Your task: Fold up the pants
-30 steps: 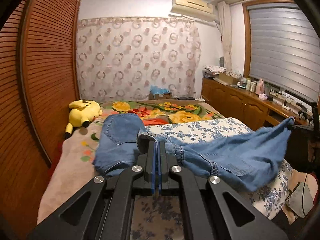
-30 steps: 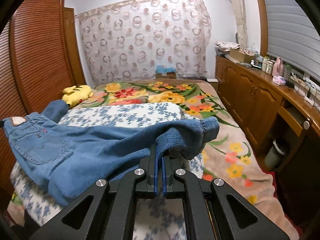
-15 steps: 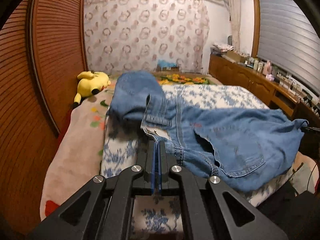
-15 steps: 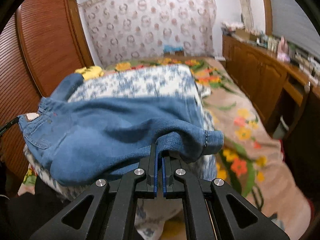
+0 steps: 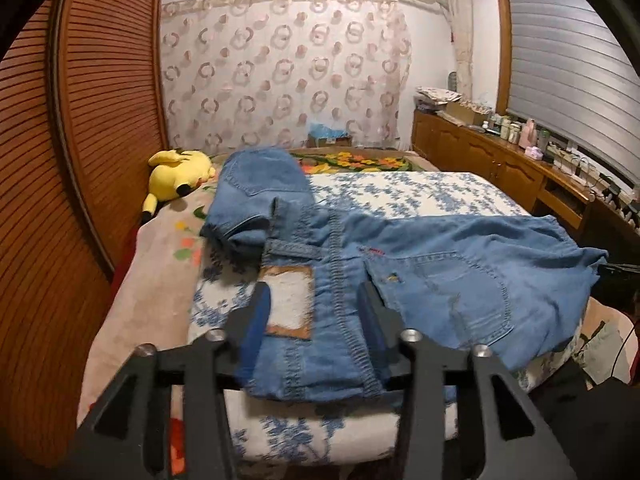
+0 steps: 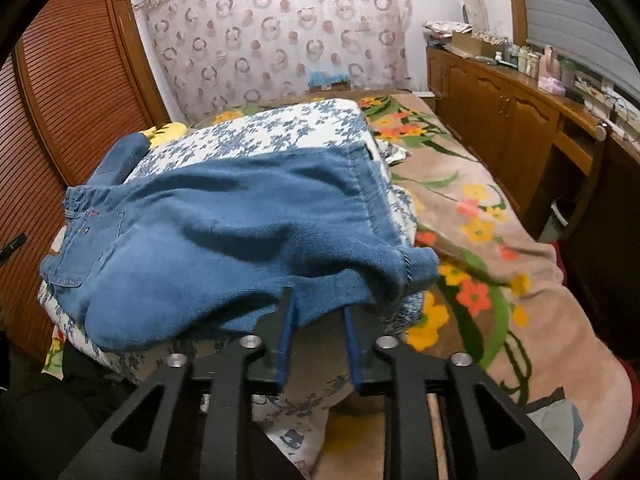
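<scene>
Two claws just opening | left gripper (image 5: 316,300) apart over jeans (image 5: 440,280) waistband | right gripper (image 6: 318,312) apart, cuff at 12 o'clock

A louvred wooden wardrobe (image 5: 80,152), ring-patterned curtain (image 5: 280,76), wooden cabinets (image 5: 488,164) and a shuttered window (image 5: 568,92).

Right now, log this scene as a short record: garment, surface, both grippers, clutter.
garment: jeans, laid across the quilt, waistband end nearest the left gripper, leg-hem end nearest the right
surface: blue-flowered quilt on a bed
left gripper: jaws just opened, waistband between them, pads not pressing
right gripper: jaws just opened, denim edge at the fingertips, not pinched
clutter: yellow plush toy beside the wardrobe doors
fold state: one leg end doubled at the far left corner
</scene>
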The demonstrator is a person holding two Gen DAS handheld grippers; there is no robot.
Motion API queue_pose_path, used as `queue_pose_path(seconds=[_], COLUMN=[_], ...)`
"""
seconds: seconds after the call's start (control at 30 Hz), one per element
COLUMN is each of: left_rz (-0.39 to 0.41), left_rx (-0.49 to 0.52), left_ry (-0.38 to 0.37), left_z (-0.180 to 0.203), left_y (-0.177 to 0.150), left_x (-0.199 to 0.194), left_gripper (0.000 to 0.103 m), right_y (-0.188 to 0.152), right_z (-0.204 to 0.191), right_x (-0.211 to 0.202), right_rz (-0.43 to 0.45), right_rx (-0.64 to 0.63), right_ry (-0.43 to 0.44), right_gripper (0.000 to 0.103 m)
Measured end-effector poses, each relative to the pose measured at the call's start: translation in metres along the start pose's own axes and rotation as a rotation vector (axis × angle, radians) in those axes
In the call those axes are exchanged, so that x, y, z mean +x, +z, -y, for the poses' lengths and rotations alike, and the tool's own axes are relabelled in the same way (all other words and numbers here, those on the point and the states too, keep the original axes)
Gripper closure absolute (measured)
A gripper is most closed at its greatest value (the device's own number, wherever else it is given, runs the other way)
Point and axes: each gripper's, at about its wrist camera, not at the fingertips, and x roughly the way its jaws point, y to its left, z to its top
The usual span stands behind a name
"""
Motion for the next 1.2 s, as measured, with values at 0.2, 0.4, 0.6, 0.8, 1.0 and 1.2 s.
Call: queue_pose_path(seconds=[0.2, 0.4, 0.6, 0.8, 1.0, 1.2], left_rz=[-0.028, -0.052, -0.083, -0.114, -0.155, -0.170], left_rx=[-0.016, 0.001, 0.072, 0.105, 0.117, 0.107], left_ry=[-0.082, -0.135, -0.193, -0.228, -0.248, -0.245], left_z=[0.024, 0.060, 0.100, 0.128, 0.138, 0.142], left_y=[0.003, 0.008, 0.011, 0.009, -0.001, -0.004], left_x=[0.022, 0.050, 0.072, 0.084, 0.089, 0.091], left_gripper=[0.018, 0.018, 0.018, 0.018, 0.018, 0.018], right_y=[-0.018, -0.044, -0.055, -0.055, -0.052, -0.049], right_z=[-0.009, -0.016, -0.011, -0.007, -0.006, -0.014], right_x=[-0.006, -0.019, -0.023, -0.012, -0.014, -0.021], right_rz=[0.037, 0.064, 0.052, 0.012, -0.005, 0.019], right_rx=[0.026, 0.057, 0.084, 0.119, 0.130, 0.048], right_ry=[-0.011, -0.028, -0.055, -0.067, -0.068, -0.052], right_gripper=[0.054, 0.053, 0.053, 0.053, 0.053, 0.095])
